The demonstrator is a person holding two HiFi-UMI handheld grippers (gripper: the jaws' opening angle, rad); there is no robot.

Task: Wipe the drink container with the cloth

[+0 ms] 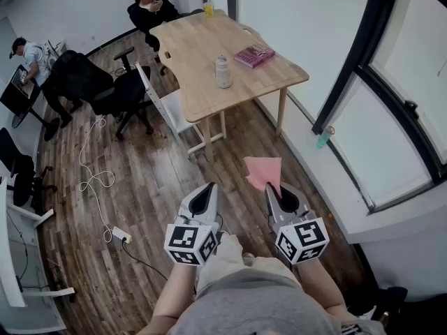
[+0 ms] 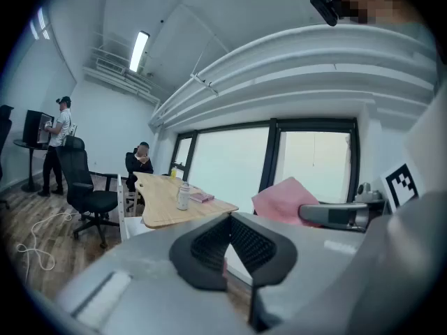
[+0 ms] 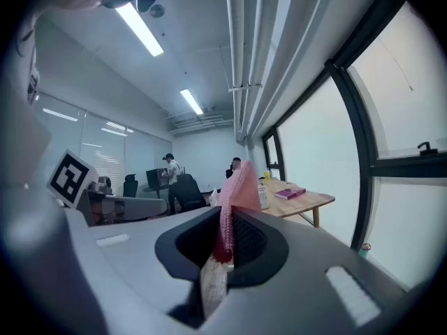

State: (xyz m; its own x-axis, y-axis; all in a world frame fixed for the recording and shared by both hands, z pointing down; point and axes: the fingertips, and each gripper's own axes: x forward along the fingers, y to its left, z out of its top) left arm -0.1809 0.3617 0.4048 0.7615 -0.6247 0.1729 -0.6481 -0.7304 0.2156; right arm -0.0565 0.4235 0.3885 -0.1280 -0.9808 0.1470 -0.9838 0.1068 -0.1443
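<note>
A pale drink container (image 1: 223, 72) with a lid stands upright on the wooden table (image 1: 202, 89), far ahead of both grippers; it shows small in the left gripper view (image 2: 183, 196) and in the right gripper view (image 3: 263, 195). My right gripper (image 1: 274, 187) is shut on a pink cloth (image 1: 264, 171), which sticks up from its jaws (image 3: 237, 187) and shows from the side as a pink fold (image 2: 285, 199). My left gripper (image 1: 204, 197) is shut with nothing in it. Both are held low over the floor, well short of the table.
A pink book (image 1: 254, 55) and a yellow drink (image 1: 208, 8) lie on the table. A seated person (image 1: 149, 11) is at its far end, another person (image 1: 31, 60) stands at left. A white chair (image 1: 167, 109), black office chairs (image 1: 105, 89), floor cables (image 1: 94, 180) and a window wall (image 1: 391, 117) surround it.
</note>
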